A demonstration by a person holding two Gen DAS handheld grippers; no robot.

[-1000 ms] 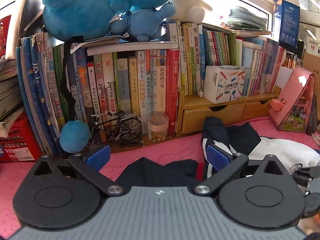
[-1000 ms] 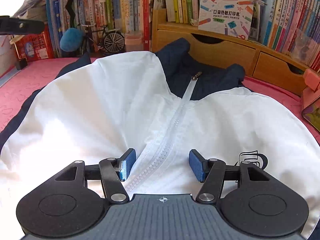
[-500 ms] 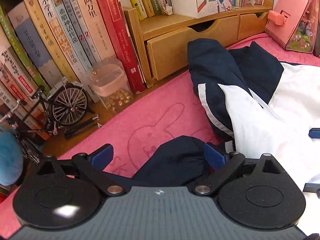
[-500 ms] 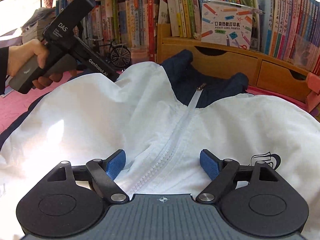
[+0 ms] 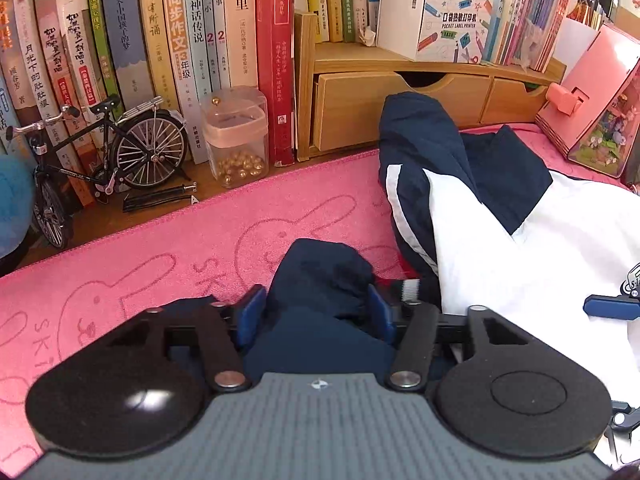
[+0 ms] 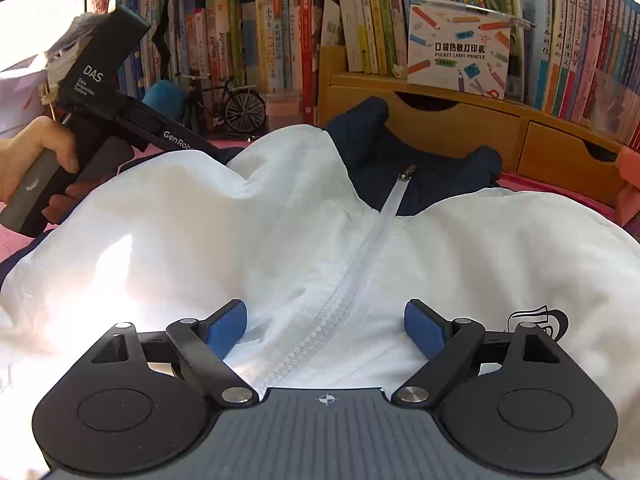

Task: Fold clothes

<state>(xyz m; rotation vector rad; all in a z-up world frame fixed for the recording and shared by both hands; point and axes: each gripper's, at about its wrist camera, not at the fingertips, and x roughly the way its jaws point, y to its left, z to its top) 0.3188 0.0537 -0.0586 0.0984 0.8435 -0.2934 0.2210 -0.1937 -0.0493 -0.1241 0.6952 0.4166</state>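
Note:
A white jacket point(image 6: 280, 220) with a navy collar and sleeves lies front up on the pink mat point(image 5: 200, 248). In the left wrist view my left gripper point(image 5: 316, 312) is low over the mat. Its jaws are closing, and the blue pads press on a bunched navy sleeve point(image 5: 320, 268) on both sides. In the right wrist view my right gripper point(image 6: 324, 324) hovers over the jacket's lower front. Its jaws are opening, with the white zipper point(image 6: 360, 256) running between the fingers and nothing gripped. A hand point(image 6: 36, 148) holds the left gripper's handle at the far left.
Rows of books line the back. In front of them stand a wooden drawer unit point(image 5: 400, 96), a model bicycle point(image 5: 100, 148) and a jar of gold beads point(image 5: 238, 140). A label-printer box point(image 5: 436, 12) tops the drawers. A pink house-shaped box point(image 5: 592, 100) stands at the right.
My left gripper came down from facing the bookshelf to the mat and closed its wide jaws onto the navy sleeve. The right gripper's jaws spread wider over the zipper and it stayed put.

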